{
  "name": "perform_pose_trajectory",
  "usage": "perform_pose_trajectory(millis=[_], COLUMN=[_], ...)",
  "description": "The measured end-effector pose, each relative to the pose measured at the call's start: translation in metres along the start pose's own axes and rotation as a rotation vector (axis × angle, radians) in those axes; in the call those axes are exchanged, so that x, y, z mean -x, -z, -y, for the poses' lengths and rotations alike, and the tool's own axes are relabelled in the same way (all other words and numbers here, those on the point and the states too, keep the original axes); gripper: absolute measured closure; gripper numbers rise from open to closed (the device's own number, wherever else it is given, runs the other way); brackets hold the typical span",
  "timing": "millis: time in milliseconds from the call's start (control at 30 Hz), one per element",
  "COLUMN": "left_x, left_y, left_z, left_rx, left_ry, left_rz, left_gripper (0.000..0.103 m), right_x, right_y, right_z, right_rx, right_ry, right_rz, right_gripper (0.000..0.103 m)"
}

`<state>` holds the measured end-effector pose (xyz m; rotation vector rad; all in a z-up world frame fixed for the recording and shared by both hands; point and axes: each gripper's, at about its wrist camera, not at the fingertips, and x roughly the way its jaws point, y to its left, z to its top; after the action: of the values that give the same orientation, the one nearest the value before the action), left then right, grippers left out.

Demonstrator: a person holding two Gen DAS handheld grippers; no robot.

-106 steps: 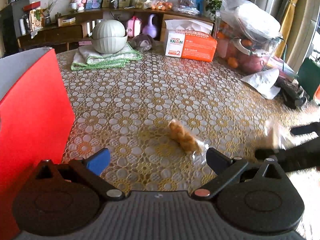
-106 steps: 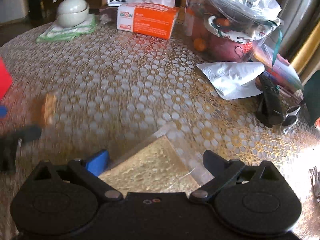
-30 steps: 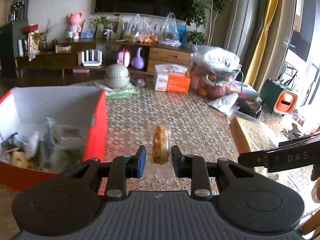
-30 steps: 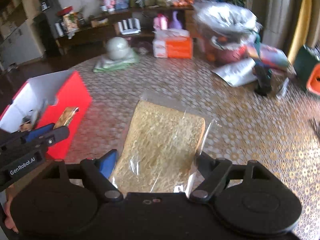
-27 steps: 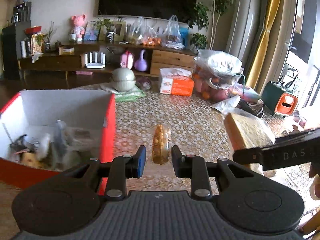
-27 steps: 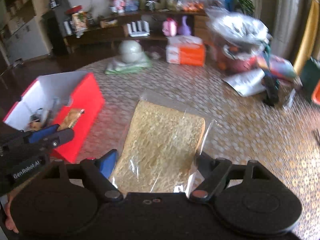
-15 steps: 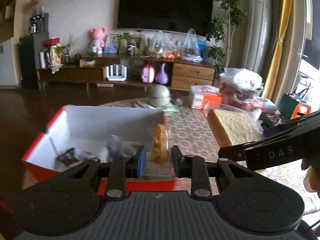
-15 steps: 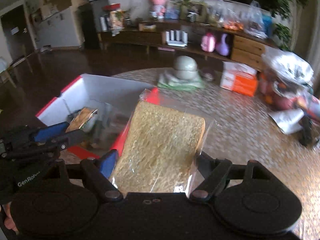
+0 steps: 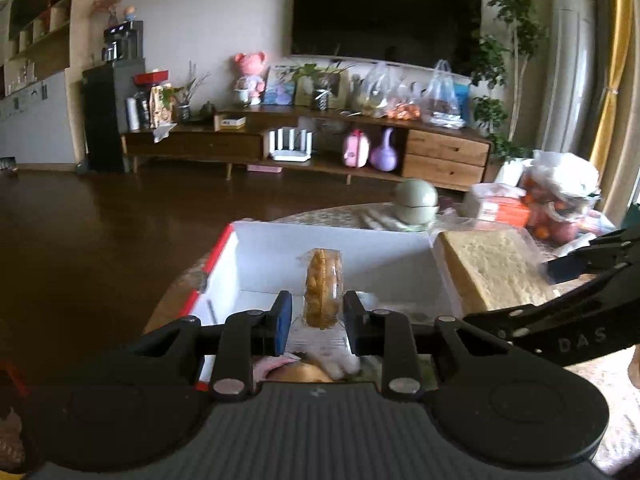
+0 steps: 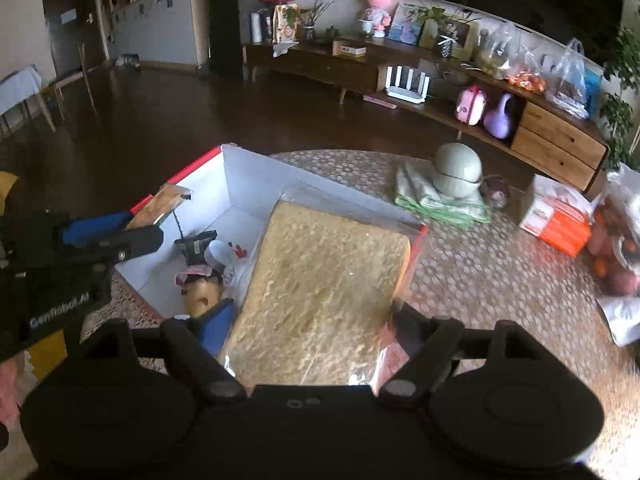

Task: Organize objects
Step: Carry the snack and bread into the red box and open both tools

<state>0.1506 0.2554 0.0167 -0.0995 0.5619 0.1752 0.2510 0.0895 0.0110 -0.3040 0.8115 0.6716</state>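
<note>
- The snack pack (image 9: pixel 323 289), a clear wrapper of golden-brown pieces, stands upright in the left gripper (image 9: pixel 318 316), whose jaws are clenched on its lower part; it hangs over the open box (image 9: pixel 336 248).
- The bread (image 10: pixel 324 296), a large slice in a clear bag, is grasped by the right gripper (image 10: pixel 312 320), jaws pressed to its two sides; it is held tilted above the box's right wall and partly over the inside.
- In the left wrist view the bread (image 9: pixel 490 268) sits just right of the box, with the right gripper (image 9: pixel 568 272) beside it.
- The box (image 10: pixel 256 184), red outside and white inside, stands at the table's (image 10: pixel 472 280) left edge and holds several small packets (image 10: pixel 200 248).
- In the right wrist view the left gripper (image 10: pixel 120 228) hangs over the box's left wall.
- Towards the table's far edge a green lidded bowl (image 10: pixel 458 170) rests on a folded green cloth (image 10: pixel 436 200).
- An orange tissue box (image 10: pixel 556 220) lies near the right edge, beside bagged fruit (image 10: pixel 616 256).
</note>
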Motion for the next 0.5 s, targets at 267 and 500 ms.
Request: perform_pose_trajectory(millis=[267,500], left_x=[-0.047,-0.083], left_y=[-0.004,-0.004], left_z=[-0.024,-0.021], left_rx=[0.011,-0.013], left_ry=[-0.014,0.0], left_rz=[-0.063,-0.143], left_gripper=[0.076,0.076], right_x=[-0.044,-0.077], right_y=[-0.011,-0.011], right_z=[-0.017,-0.021], right_rx=[0.028,0.025], right_ry=[-0.001,0.01], right_rz=[-0.052,-0.101], right_gripper=[0.022,0.022])
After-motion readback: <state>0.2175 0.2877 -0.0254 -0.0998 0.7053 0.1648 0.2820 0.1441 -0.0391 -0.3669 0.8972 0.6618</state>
